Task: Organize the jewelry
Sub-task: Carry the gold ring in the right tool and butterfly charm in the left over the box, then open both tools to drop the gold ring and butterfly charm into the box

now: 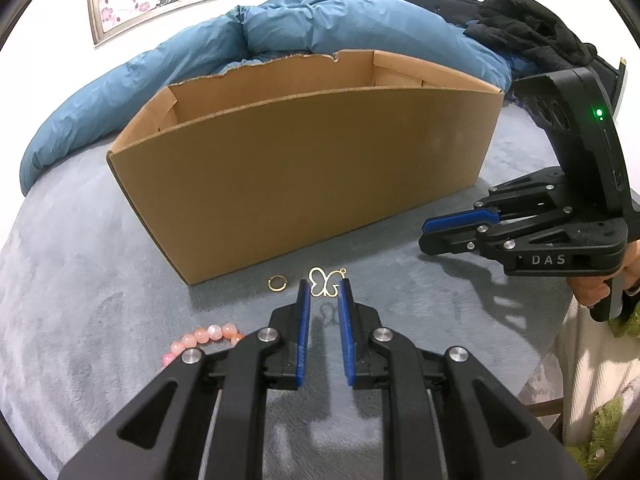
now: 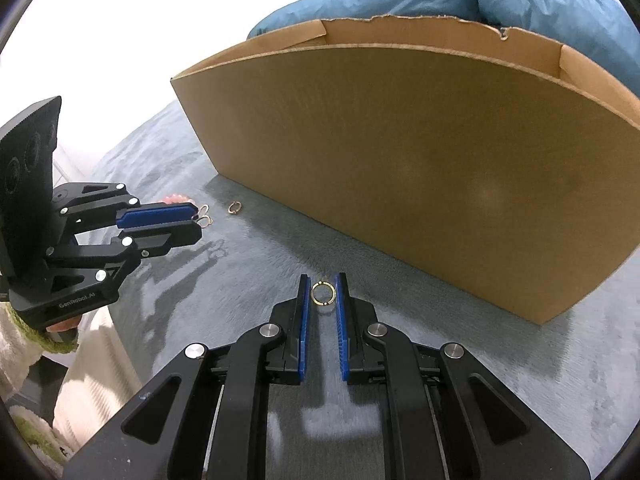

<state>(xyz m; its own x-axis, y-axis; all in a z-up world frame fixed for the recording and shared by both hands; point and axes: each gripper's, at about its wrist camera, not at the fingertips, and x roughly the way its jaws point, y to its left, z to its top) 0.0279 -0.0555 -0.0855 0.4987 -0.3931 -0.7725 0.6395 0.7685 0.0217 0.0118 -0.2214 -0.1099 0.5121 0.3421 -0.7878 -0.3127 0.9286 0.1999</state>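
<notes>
A gold butterfly pendant (image 1: 323, 281) lies on the grey bedspread, between the tips of my left gripper (image 1: 324, 286), which is open around it. A small gold ring (image 1: 276, 283) lies just left of it, by the cardboard box (image 1: 304, 168). A pink bead bracelet (image 1: 204, 338) lies at the left, partly hidden by my left gripper. My right gripper (image 2: 323, 280) is open around a second gold ring (image 2: 322, 293) near the box wall (image 2: 420, 160). In the right wrist view the left gripper (image 2: 198, 222) stands at the pendant (image 2: 205, 216).
The open cardboard box stands on the bed; its inside is mostly hidden. A blue duvet (image 1: 280, 36) is bunched behind it. Black clothing (image 1: 532, 28) lies at the far right. The bed's edge (image 1: 560, 340) is at the right.
</notes>
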